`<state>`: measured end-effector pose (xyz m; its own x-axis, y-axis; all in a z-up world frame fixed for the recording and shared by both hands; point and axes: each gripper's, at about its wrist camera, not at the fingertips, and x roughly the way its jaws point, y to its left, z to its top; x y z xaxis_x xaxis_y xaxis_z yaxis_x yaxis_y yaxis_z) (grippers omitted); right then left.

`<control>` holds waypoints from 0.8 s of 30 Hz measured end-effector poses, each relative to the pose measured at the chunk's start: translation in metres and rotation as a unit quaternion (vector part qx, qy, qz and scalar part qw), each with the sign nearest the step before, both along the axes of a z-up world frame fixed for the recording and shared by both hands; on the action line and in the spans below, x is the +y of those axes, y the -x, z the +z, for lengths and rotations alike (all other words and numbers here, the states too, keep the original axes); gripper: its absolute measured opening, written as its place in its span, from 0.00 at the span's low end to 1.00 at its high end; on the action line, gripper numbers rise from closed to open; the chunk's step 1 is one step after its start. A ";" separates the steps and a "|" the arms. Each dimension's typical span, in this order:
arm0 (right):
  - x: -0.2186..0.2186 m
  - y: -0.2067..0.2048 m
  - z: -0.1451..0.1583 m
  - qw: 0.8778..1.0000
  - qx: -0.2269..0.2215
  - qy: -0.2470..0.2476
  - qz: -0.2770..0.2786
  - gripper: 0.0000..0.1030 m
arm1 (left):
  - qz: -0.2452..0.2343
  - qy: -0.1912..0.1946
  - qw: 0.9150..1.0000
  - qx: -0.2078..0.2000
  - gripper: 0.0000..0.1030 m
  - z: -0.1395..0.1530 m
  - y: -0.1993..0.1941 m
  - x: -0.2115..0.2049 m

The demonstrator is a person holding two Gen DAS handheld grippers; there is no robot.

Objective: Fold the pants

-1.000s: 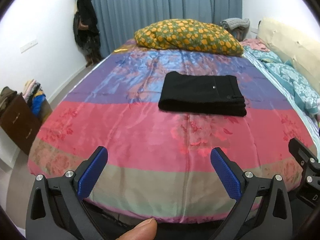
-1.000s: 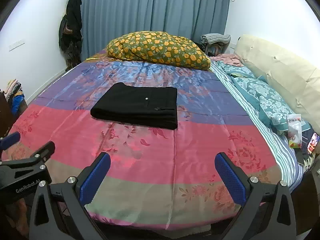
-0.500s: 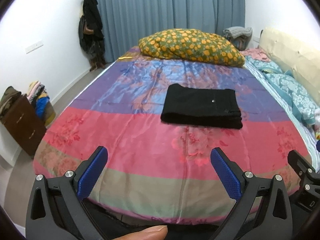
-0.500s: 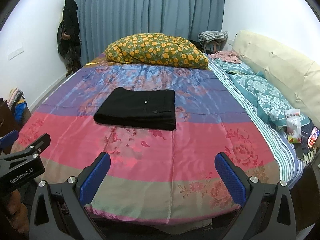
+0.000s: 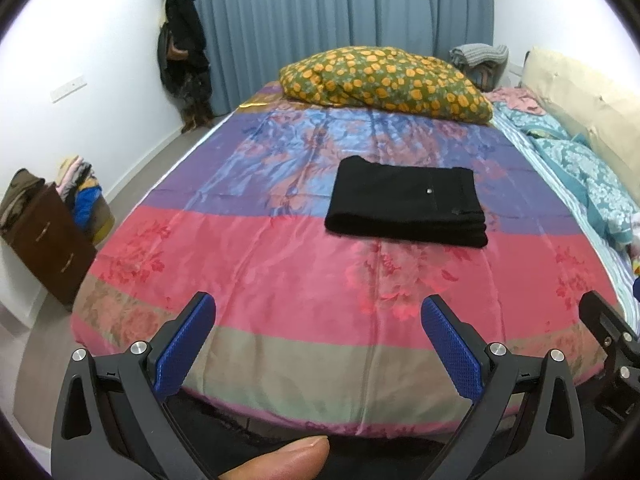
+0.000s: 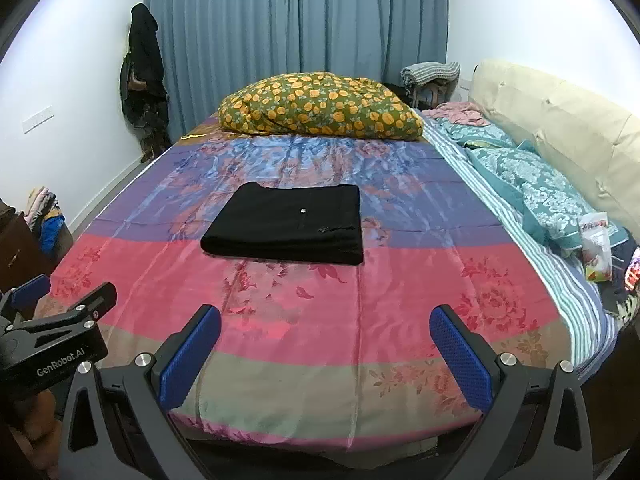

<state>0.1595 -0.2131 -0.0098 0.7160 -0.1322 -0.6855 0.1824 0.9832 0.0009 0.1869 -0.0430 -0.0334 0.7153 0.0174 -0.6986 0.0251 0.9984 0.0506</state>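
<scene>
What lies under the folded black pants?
The black pants rest on the striped floral bedspread, across its purple and pink bands. The fabric directly beneath is covered.

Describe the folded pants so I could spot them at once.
Start at the big bed with the striped floral bedspread. In front of the orange-flowered pillow lies a flat rectangle: the black pants. They are the bedspread's only plain dark thing, with one small silver button.
</scene>
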 end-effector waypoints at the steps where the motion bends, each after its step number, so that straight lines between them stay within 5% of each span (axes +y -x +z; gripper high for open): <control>1: 0.000 0.000 0.000 1.000 0.000 -0.001 0.001 1.00 | -0.001 0.000 1.000 0.001 1.00 0.000 0.000 0.000; 24: 0.015 -0.001 0.012 1.000 0.002 0.002 0.026 1.00 | 0.004 -0.001 1.000 0.025 1.00 0.000 -0.001 0.002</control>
<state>0.1602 -0.1983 0.0018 0.7197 -0.0971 -0.6874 0.1309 0.9914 -0.0030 0.1881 -0.0409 -0.0339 0.6787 0.0250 -0.7340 0.0192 0.9985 0.0517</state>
